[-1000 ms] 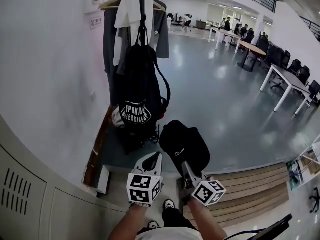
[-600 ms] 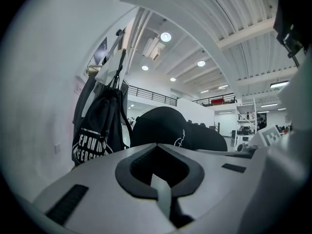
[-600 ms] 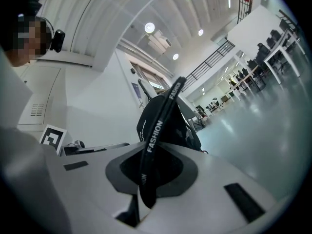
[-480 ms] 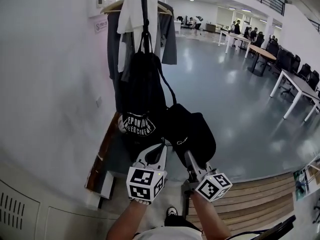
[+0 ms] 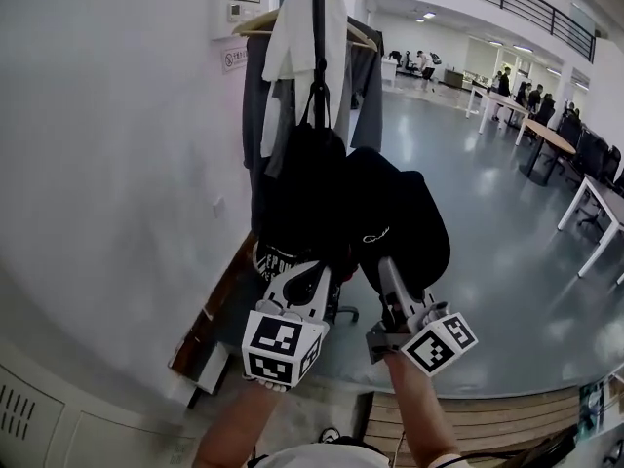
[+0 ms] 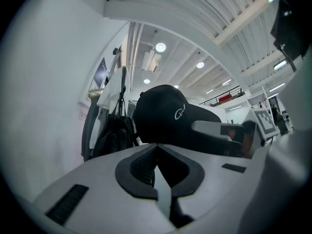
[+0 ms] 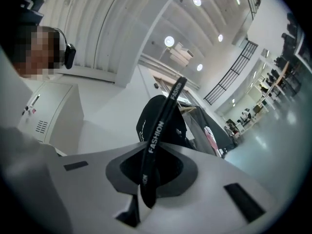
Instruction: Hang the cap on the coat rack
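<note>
Raised toward the coat rack (image 5: 317,8), one cap (image 5: 402,224) in clenched right tongs (image 5: 389,273); left tongs (image 5: 312,279) clenched empty.

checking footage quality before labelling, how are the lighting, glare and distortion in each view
Head view: strong fisheye bend, pale glare on the glossy floor, the black cap reads as a near featureless dark mass. Left gripper view: dark round vignette, bright ceiling lights, cap logo crisp. Right gripper view: same vignette, the strap sharp, a mosaic patch at upper left.
</note>
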`<state>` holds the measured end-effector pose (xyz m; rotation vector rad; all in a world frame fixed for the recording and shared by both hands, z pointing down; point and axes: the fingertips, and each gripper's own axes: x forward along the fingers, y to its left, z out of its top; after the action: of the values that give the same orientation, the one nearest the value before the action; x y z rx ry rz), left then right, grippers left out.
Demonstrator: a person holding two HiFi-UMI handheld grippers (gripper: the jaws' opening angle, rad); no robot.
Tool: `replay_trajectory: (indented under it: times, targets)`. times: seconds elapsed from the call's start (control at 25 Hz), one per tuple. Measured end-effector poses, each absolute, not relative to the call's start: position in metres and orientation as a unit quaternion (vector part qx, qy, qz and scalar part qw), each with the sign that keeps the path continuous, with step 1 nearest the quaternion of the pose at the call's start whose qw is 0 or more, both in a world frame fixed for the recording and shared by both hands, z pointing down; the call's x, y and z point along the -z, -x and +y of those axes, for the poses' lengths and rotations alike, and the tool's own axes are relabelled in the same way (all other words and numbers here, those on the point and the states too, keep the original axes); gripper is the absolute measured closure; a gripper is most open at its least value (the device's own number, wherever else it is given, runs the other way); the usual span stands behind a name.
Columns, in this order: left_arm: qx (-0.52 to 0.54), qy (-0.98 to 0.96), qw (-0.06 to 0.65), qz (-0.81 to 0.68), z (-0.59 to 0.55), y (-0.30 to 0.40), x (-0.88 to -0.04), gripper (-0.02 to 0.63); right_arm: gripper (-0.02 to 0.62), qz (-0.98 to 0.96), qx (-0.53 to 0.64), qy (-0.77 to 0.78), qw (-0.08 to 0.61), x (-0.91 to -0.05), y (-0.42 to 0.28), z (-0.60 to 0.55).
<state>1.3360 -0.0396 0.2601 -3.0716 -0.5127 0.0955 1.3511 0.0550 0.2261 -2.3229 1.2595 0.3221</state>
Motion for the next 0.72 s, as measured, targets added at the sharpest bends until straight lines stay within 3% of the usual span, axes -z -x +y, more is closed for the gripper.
replay_trajectory:
  times: [0.32, 0.72]
  targets:
    - [-0.099, 0.988, 0.052, -0.107, -0.063, -1.372, -0.183, 0.601, 0.575, 0.542, -0.192, 0.780, 0.246, -0.126, -1.403, 0.030]
    - [-0.107, 0.988, 0.102, -0.051, -0.079, -1.439, -0.129, 0.601, 0.575, 0.587, -0.245, 0.726, 0.262, -0.038, -1.459, 0.007]
